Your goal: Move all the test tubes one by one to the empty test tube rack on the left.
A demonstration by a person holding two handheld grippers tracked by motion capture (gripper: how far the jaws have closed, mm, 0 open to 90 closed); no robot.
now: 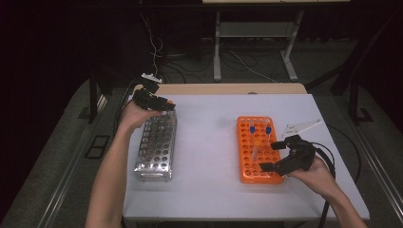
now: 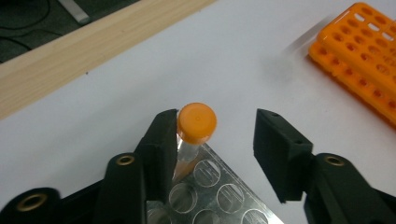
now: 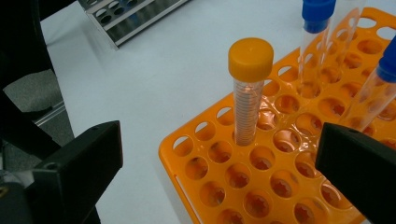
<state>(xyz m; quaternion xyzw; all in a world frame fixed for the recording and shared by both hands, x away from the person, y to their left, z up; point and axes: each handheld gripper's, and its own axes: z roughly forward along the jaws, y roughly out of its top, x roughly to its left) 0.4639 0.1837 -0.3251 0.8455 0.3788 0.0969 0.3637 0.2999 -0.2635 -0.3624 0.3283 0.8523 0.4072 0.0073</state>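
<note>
Two sets of tongs at work over a white surface (image 1: 209, 156); nearest, the right tongs (image 1: 279, 156) in the right hand (image 1: 318, 173), spread wide and clamped on nothing, hanging by the near right side of an orange rack (image 1: 247, 161); in the right gripper view, an orange-capped tube (image 3: 248, 93) upright in a hole near that rack's edge, between the two black pads but well clear of both; beyond it, two blue-capped tubes (image 3: 315, 28), also seated in the orange rack, one cut off at the frame's right edge.

Farther back and to the left, a metal rack (image 1: 156, 147) lying lengthwise on the surface; at its far end, the left tongs (image 1: 164, 105) in the left hand (image 1: 135, 115), partly apart; in the left gripper view, a second orange-capped tube (image 2: 196, 123) standing in a corner hole of the metal rack, tilted a little, its cap just against the left pad, the right pad well off it, so no clamp.

Farthest, a wooden edge strip (image 1: 228, 89) along the back of the surface; then dark floor, cables and a grey stand's legs (image 1: 217, 57).
</note>
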